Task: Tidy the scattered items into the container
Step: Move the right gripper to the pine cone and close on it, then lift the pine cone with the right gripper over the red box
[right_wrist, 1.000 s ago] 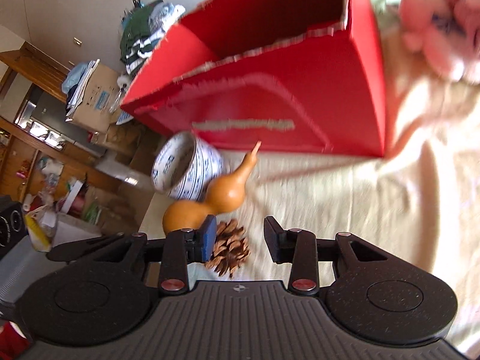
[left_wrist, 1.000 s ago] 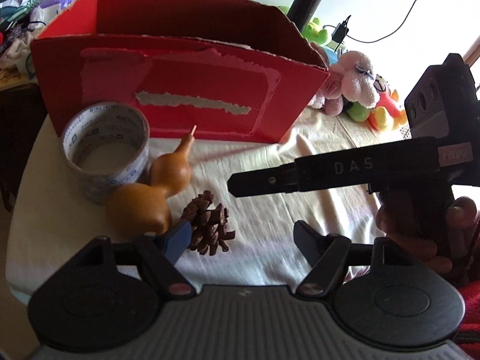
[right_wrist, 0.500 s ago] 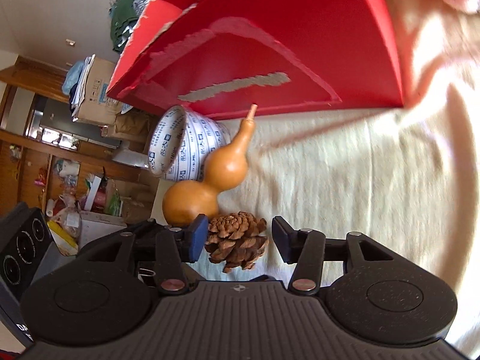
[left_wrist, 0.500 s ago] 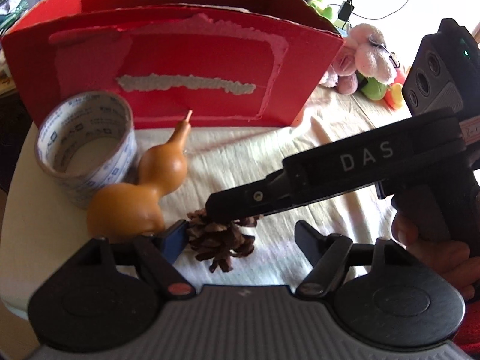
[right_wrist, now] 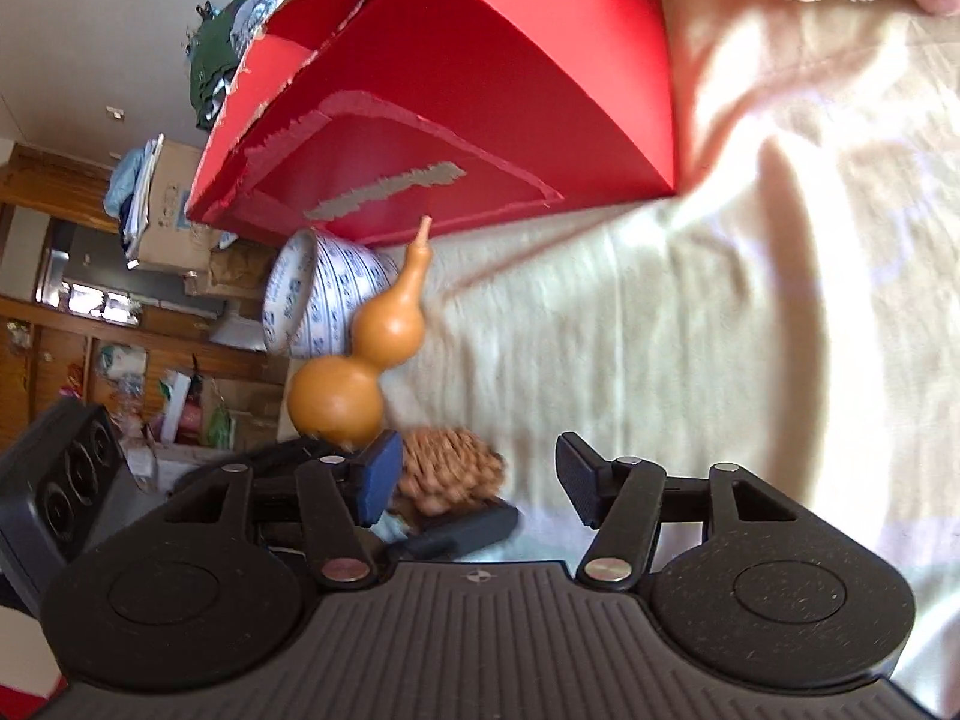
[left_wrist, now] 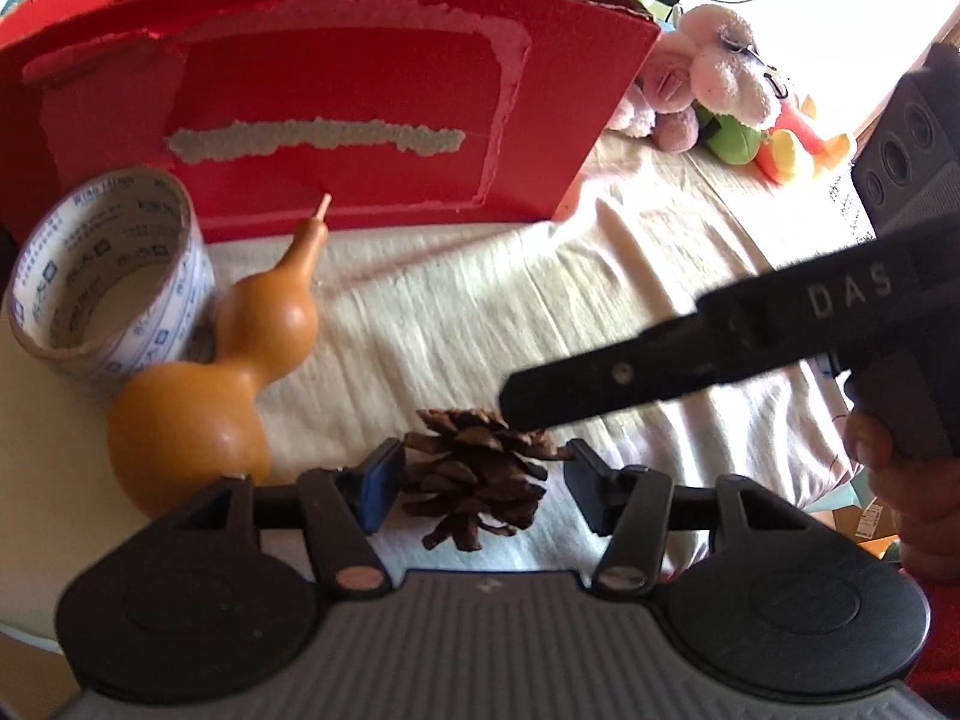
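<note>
A brown pine cone (left_wrist: 477, 471) lies on the cream cloth between the open fingers of my left gripper (left_wrist: 480, 492); neither pad visibly presses it. An orange gourd (left_wrist: 240, 360) lies just left of it, beside a roll of printed tape (left_wrist: 111, 276). The red cardboard box (left_wrist: 336, 96) stands behind them, open at the top. My right gripper (right_wrist: 474, 486) is open and empty, its black body (left_wrist: 690, 360) reaching in from the right just above the cone. The right wrist view shows the cone (right_wrist: 450, 468), blurred, the gourd (right_wrist: 366, 360), the tape (right_wrist: 324, 300) and the box (right_wrist: 480, 96).
Plush toys (left_wrist: 720, 90) lie right of the box on the cloth (left_wrist: 540, 312). The table edge runs close on the left, past the tape. In the right wrist view, room clutter and cardboard boxes (right_wrist: 168, 210) sit beyond that edge.
My left gripper has moved forward and narrowed so the pine cone now sits between its fingers. My right gripper has drawn back to the right, away from the cone.
</note>
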`<state>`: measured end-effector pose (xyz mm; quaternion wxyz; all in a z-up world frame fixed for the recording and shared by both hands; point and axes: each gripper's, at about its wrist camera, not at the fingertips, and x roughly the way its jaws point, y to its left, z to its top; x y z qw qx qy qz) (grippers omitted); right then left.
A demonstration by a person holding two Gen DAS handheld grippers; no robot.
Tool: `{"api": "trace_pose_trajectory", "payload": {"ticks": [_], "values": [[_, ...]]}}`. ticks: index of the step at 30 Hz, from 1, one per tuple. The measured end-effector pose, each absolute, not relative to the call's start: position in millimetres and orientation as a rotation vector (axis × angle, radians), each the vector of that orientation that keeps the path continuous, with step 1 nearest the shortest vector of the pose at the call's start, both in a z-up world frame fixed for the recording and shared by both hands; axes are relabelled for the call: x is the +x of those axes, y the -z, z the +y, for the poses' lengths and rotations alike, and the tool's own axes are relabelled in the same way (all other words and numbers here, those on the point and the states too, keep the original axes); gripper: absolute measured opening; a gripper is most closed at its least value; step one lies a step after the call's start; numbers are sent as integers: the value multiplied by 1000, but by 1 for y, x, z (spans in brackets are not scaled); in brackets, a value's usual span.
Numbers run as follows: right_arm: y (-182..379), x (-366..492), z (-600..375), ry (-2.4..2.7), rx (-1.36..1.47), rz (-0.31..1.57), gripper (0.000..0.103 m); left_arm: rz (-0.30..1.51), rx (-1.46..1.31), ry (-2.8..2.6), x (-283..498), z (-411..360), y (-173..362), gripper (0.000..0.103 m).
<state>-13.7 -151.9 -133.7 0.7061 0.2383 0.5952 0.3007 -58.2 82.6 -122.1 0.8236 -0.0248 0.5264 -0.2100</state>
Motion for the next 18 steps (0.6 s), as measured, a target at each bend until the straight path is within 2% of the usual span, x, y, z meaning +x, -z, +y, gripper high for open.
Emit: {"api": "trace_pose_trajectory", "payload": {"ticks": [1, 2, 4, 7, 12, 18], "values": [[136, -14, -153, -674, 534, 1334, 62, 1119, -53, 444, -59, 83, 121, 60], [138, -14, -154, -683, 542, 1345, 62, 1119, -51, 442, -60, 83, 121, 67], [139, -12, -151, -703, 549, 1352, 62, 1122, -42, 430, -63, 83, 122, 68], [141, -10, -147, -727, 566, 1363, 62, 1136, -61, 417, -63, 83, 128, 66], [143, -10, -138, -784, 553, 1384, 62, 1121, -37, 389, -68, 79, 127, 49], [148, -10, -127, -805, 540, 1401, 56, 1090, 17, 368, -74, 71, 126, 49]]}}
